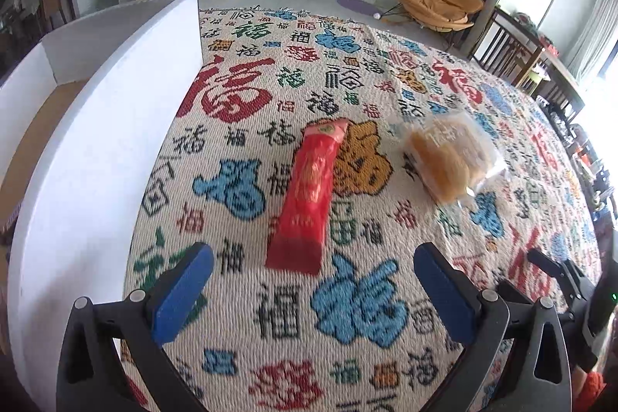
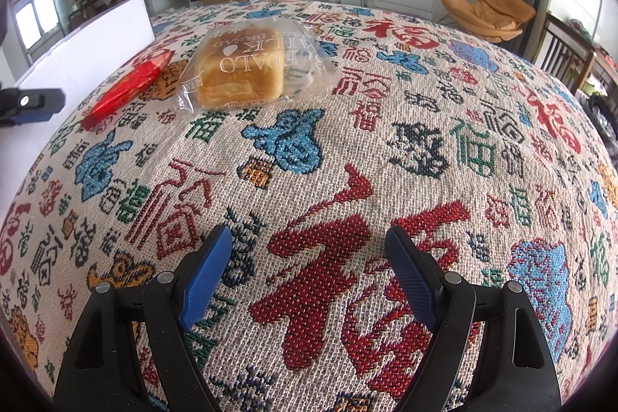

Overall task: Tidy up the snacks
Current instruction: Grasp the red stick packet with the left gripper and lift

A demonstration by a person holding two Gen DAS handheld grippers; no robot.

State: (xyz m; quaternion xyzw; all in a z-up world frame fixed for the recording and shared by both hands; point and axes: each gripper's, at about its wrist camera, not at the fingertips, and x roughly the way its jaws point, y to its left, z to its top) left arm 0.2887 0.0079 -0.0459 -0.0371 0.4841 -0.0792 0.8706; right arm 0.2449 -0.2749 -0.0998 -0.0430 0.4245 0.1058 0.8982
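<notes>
bread bag [image 2: 247, 64]: white print, upside down from here, "BUFFALO MILK", probably "TOAST BREAD" beyond | woven cloth [image 2: 347, 157]: 福 repeated in red, blue, green, black | red packet [image 1: 309, 188]: gold print unreadable

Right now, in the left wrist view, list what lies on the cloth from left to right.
White box → red packet → bagged bread.
</notes>
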